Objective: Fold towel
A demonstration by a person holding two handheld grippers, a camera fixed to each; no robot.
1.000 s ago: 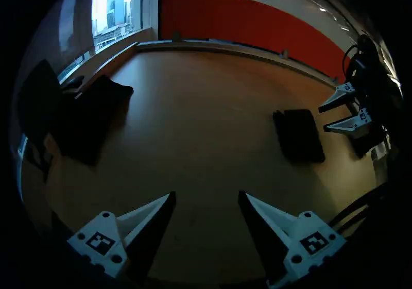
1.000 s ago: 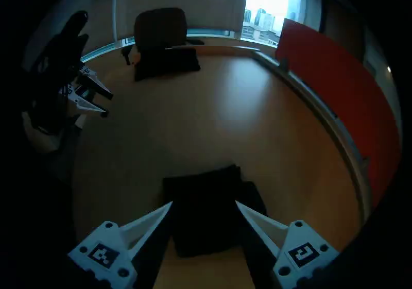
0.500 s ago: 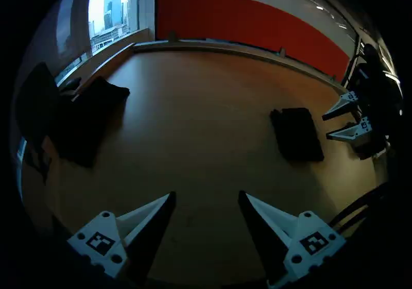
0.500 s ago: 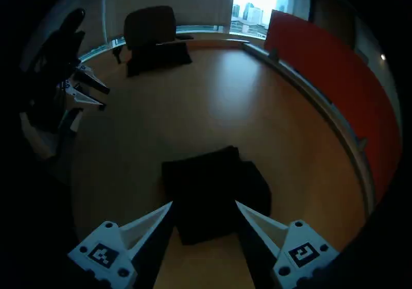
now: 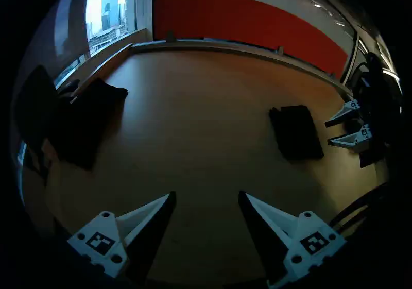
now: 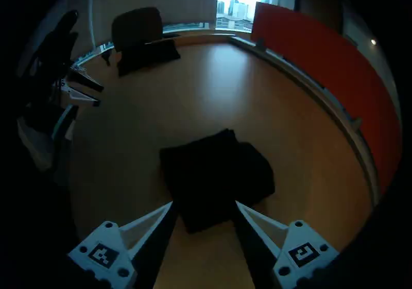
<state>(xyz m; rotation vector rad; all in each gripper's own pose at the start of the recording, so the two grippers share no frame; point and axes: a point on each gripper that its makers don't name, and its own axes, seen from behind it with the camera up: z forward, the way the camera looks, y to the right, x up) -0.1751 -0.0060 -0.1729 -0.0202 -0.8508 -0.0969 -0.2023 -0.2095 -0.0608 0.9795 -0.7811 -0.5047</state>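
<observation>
Dark towel, long axis roughly 12-to-6, lies at 12 o'clock just ahead of the right gripper, jaws wide and empty; left gripper, also wide, well apart.

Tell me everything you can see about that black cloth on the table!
The black folded towel is soft-looking cloth, folded into a thick, roughly rectangular bundle with a lower layer sticking out along one side. It lies flat on the brown wooden table, just ahead of the open right hand-held gripper, whose fingers seem not to touch it.
</observation>
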